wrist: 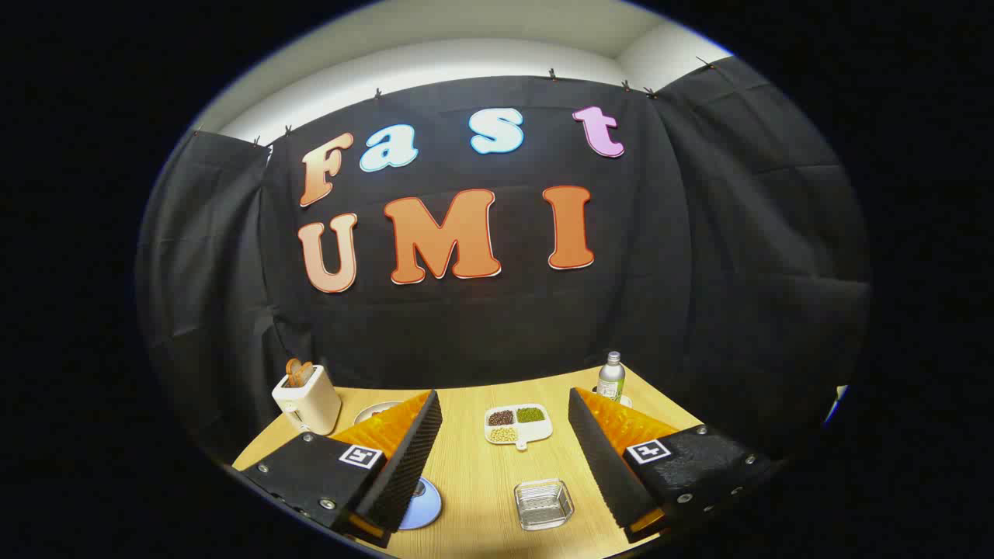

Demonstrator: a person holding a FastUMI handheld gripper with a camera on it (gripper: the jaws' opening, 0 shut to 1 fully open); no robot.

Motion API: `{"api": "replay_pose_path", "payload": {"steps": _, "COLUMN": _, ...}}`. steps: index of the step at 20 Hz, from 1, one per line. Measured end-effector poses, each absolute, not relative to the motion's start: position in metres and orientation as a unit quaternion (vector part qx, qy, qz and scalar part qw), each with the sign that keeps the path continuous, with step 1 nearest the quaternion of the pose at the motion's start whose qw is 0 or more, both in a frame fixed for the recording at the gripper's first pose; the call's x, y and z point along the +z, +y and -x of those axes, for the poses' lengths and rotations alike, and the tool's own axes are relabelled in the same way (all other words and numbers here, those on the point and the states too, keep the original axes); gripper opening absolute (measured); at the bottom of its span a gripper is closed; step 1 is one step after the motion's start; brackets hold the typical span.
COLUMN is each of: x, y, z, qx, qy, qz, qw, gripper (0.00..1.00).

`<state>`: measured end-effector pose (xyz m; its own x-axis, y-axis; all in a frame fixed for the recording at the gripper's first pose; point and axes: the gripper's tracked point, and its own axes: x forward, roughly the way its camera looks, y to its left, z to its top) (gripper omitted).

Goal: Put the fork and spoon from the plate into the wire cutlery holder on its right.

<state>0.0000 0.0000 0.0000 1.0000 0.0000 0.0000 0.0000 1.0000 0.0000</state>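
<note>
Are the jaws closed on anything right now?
No, the gripper has its jaws spread wide apart, with bare table and the wire holder between them.

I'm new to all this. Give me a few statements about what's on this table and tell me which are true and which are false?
1. The gripper is open, with nothing between its fingers. True.
2. The toaster is empty. False: brown toast sticks out of its top.
3. The divided dish beyond the fingers holds three kinds of beans or grains. True.
4. The metal bottle lies on its side. False: it stands upright at the back of the wooden table.
5. The small wire basket holds a fork. False: it looks empty.
</note>
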Motion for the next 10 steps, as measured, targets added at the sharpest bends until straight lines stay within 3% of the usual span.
{"api": "replay_pose_path", "payload": {"steps": 10, "x": -0.014, "y": 0.04, "z": -0.003, "qx": 0.014, "qy": 0.007, "qz": -0.013, "qw": 1.0, "gripper": 0.98}}
